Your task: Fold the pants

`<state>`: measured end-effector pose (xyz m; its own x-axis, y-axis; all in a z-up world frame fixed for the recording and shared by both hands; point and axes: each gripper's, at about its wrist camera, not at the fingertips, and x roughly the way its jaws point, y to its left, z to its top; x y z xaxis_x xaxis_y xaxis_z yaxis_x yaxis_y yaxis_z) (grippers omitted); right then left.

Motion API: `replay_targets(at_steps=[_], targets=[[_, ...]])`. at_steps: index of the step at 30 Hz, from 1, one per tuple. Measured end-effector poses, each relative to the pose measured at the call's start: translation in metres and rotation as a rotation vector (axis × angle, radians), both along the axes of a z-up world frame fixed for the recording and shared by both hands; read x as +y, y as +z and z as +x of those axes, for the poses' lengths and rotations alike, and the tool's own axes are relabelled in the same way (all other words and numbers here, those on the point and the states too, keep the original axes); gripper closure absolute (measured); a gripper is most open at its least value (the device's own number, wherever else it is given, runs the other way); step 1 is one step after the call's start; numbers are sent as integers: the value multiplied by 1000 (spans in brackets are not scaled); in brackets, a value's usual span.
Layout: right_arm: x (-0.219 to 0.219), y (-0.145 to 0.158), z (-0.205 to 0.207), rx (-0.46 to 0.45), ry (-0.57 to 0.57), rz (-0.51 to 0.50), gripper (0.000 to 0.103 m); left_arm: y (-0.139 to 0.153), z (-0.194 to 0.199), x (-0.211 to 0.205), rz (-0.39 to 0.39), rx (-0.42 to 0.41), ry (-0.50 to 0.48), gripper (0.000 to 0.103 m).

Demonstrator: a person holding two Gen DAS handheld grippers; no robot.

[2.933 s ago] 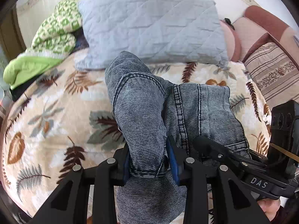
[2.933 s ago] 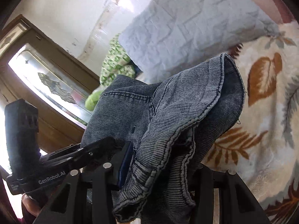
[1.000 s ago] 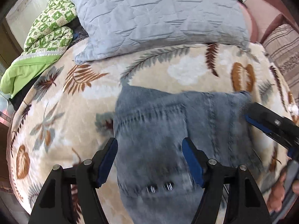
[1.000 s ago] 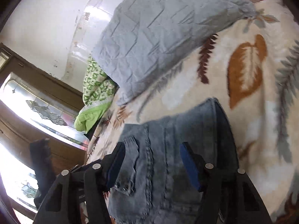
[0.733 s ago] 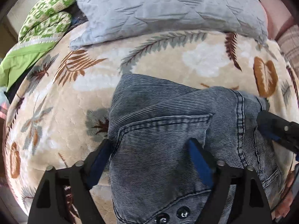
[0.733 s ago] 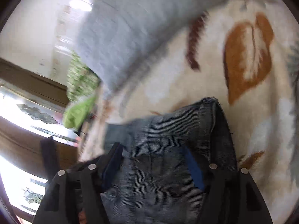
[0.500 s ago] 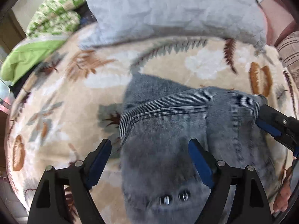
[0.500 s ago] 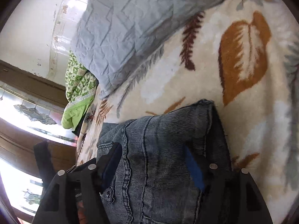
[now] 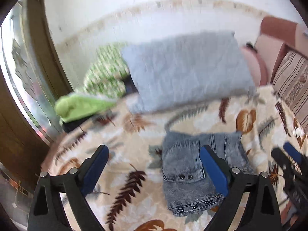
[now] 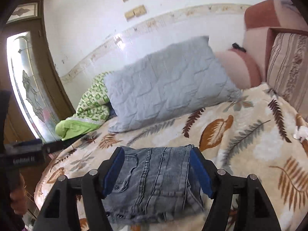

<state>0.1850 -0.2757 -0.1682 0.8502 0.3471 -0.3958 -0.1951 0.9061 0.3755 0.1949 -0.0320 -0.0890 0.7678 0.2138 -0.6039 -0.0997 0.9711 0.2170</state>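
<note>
The grey denim pants lie folded in a compact rectangle on the leaf-patterned bed blanket; they also show in the right wrist view. My left gripper is open and empty, raised above the blanket, with its right finger over the pants' edge. My right gripper is open and empty, its blue pads standing either side of the folded pants, lifted clear of them. The right gripper's body shows at the right edge of the left wrist view.
A grey quilted pillow leans at the back of the bed. A green patterned quilt lies to its left. Striped and pink cushions stand at the right. A glass-panelled door is at the left.
Both grippers let go of the pants, laid them folded on the blanket, and have now pulled back and up, so the pants look smaller and farther.
</note>
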Motion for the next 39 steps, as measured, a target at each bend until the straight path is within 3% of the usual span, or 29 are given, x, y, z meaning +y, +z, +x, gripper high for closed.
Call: replay_targets(at_steps=[4,9,28,39], targets=[[3,19,-38,-64,-23,-48,28,27,-34,-5,27,-112,-26,3],[4,35,-70,-89,-20,-76,28,46,-62,-1,4,-177,-53,0],[71,93,-109,-194,65,-185,28,59,-101,39,-51,-217,-34,0],[91,104,-118,-231,106,-217,28,54,-105,53,-65,-205,-11,0]])
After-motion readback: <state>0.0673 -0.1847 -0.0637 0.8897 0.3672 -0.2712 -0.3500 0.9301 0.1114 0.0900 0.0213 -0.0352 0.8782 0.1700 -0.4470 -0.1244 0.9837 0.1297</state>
